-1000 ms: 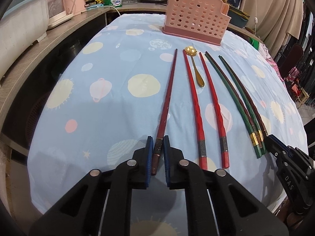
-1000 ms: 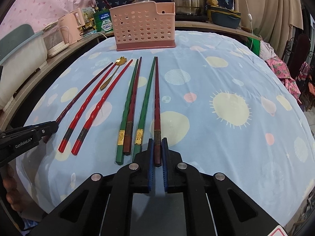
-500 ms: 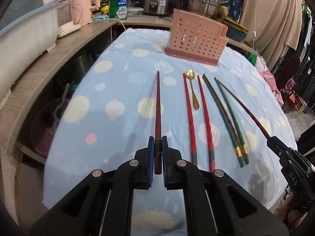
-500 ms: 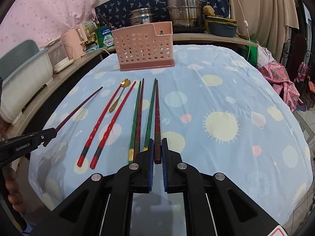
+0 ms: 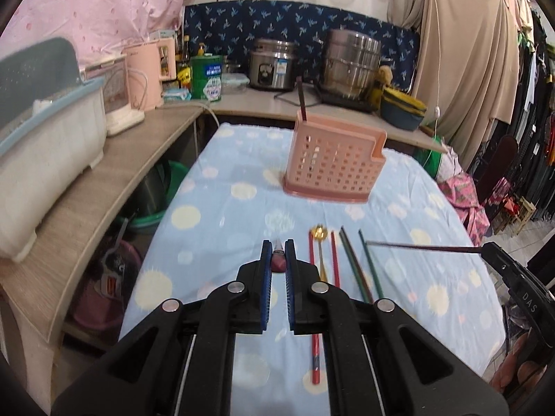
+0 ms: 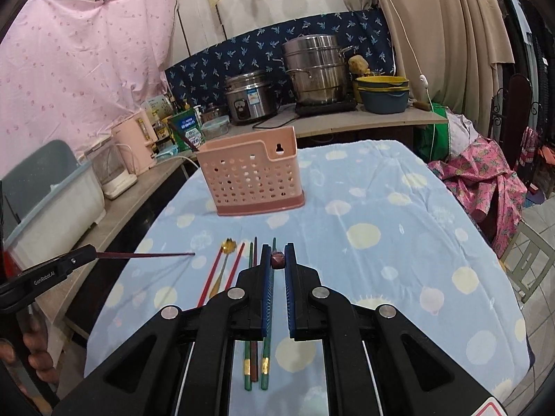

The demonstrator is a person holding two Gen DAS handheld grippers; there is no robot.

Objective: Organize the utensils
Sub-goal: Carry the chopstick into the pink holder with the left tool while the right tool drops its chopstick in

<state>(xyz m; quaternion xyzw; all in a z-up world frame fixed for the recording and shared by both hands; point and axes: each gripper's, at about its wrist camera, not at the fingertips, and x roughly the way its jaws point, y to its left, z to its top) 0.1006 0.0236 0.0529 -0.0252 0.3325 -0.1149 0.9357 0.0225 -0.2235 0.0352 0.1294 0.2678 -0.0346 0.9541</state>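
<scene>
My left gripper (image 5: 277, 253) is shut on a dark red chopstick (image 5: 278, 261), lifted off the table and pointing forward; it also shows in the right wrist view (image 6: 145, 254). My right gripper (image 6: 277, 258) is shut on another dark red chopstick (image 6: 278, 260), also lifted, and it shows in the left wrist view (image 5: 416, 247). The pink perforated utensil basket (image 5: 334, 163) stands at the far end of the table with one dark chopstick (image 5: 301, 98) in it. On the cloth lie two red chopsticks (image 5: 312, 298), a gold spoon (image 5: 319, 234) and green and dark chopsticks (image 6: 256, 367).
The table has a blue spotted cloth (image 5: 225, 215). A wooden counter (image 5: 114, 180) runs along the left with a white dish tub (image 5: 45, 159) and a pink kettle (image 5: 145, 72). Steel pots (image 6: 312, 69) stand behind the basket. Clothes hang at the right.
Both grippers have risen high above the table, each with its chopstick. The chopsticks, held nearly flat over the table before, now point forward at mid-height toward the basket.
</scene>
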